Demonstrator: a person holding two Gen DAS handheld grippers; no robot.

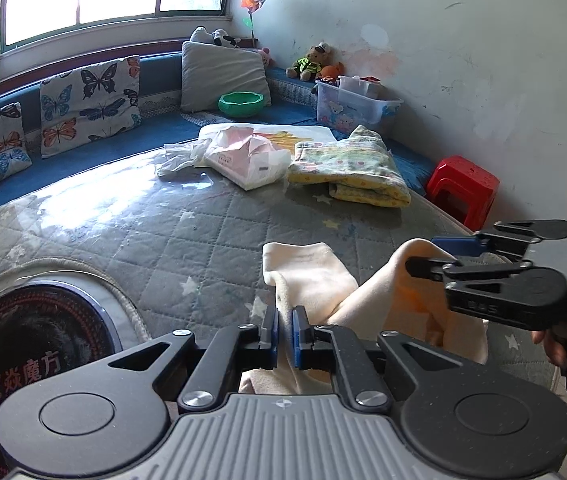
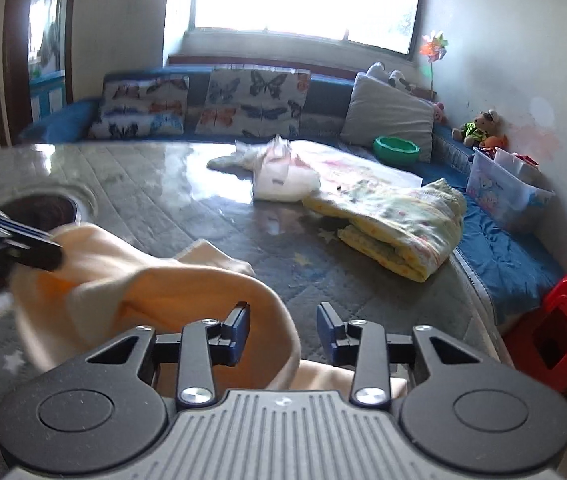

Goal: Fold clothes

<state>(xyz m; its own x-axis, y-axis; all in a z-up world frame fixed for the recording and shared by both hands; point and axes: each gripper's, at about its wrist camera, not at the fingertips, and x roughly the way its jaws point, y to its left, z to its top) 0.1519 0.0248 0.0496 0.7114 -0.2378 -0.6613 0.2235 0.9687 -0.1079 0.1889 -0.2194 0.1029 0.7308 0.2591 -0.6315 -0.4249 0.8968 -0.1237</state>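
I am working on the quilted grey mattress (image 1: 187, 236), and the cream garment (image 1: 315, 276) lies bunched on its near edge, just in front of me and right of the round dark heater (image 1: 31, 344) set into it. The fold looks barely begun: one end lies flat, the rest is humped up, so I judge most of the folding is left. My left gripper (image 1: 285, 338) is pressed together on a pinch of the cream garment near its flat end. My right gripper (image 2: 283, 330) stands spread, its pads clear of the cloth, with the garment's edge draped under its left finger. Far across the mattress from the garment I count one floral blanket (image 1: 355, 168) already folded, one pink-and-white plastic pack (image 1: 251, 160), two butterfly cushions, one grey pillow (image 1: 223, 76), one green bowl (image 1: 241, 104) and one red stool (image 1: 463, 190).
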